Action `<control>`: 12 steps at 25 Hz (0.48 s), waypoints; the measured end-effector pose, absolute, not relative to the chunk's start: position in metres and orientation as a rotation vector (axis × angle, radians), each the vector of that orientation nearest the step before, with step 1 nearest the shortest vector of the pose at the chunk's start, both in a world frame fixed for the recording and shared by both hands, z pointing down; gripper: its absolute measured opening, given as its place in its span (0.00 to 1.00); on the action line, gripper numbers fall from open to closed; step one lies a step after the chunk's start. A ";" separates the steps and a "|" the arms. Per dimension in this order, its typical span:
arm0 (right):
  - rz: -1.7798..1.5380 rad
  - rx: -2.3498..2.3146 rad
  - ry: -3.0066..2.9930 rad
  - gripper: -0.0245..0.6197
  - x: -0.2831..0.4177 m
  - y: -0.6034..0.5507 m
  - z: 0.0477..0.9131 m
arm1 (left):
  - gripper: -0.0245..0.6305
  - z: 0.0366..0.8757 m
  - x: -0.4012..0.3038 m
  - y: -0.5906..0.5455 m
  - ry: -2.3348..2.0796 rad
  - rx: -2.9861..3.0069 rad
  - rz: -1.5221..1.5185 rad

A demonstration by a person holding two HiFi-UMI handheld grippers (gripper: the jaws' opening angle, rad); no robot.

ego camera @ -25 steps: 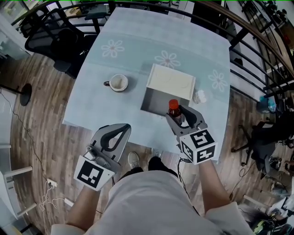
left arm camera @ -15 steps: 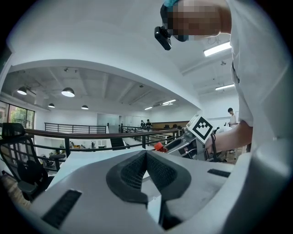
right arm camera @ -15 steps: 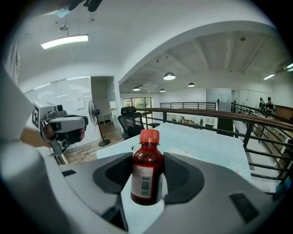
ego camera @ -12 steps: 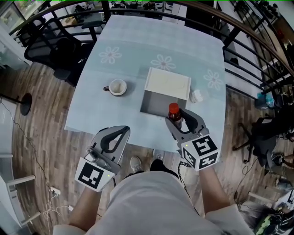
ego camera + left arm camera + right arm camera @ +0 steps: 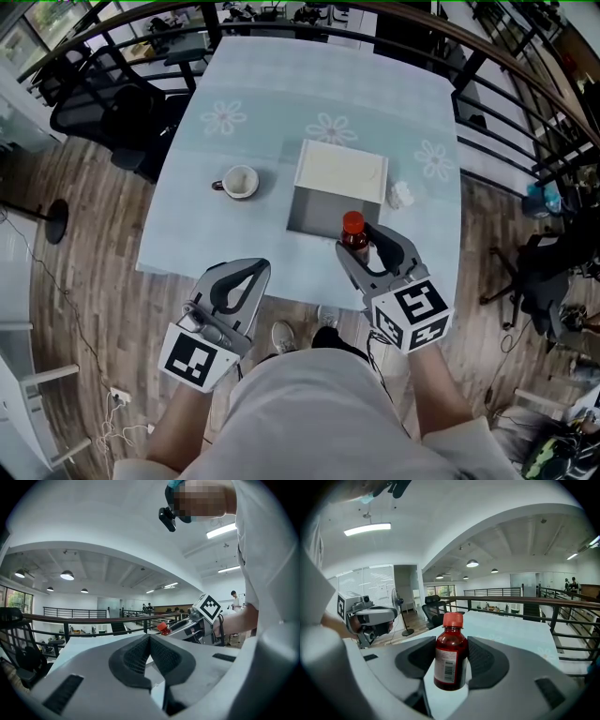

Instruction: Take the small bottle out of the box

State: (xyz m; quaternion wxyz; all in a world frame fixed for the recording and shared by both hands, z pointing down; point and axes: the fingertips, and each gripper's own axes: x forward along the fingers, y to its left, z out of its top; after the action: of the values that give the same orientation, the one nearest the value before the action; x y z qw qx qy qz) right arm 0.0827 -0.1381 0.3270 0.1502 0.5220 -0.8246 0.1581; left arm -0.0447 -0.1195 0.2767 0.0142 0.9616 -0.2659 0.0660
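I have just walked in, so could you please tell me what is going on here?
A person stands at a table with tongs in each hand. The right tongs grip the small bottle, held up by the near corner of the open box, clear of its walls. The left tongs are shut and empty, off the table's near edge. A mug stands left of the box.

Small bottle [image 5: 353,228] — dark red, orange-red cap, barcode label — upright, clamped in right gripper [image 5: 364,246], at near edge of white box [image 5: 339,173].
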 end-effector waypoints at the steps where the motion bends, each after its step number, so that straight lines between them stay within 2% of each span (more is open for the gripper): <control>1: 0.451 1.499 -2.372 0.38 0.083 -0.139 0.326 | 0.05 0.276 -0.044 -0.120 -0.828 2.993 0.204; 12: 0.450 1.482 -2.372 0.38 0.087 -0.143 0.331 | 0.05 0.280 -0.035 -0.123 -0.829 2.985 0.203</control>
State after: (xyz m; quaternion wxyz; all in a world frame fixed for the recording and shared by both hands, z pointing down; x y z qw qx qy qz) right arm 0.0871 -0.1426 0.3305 0.1538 0.5168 -0.8274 0.1569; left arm -0.0347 -0.1228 0.2804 0.0186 0.9613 -0.2670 0.0655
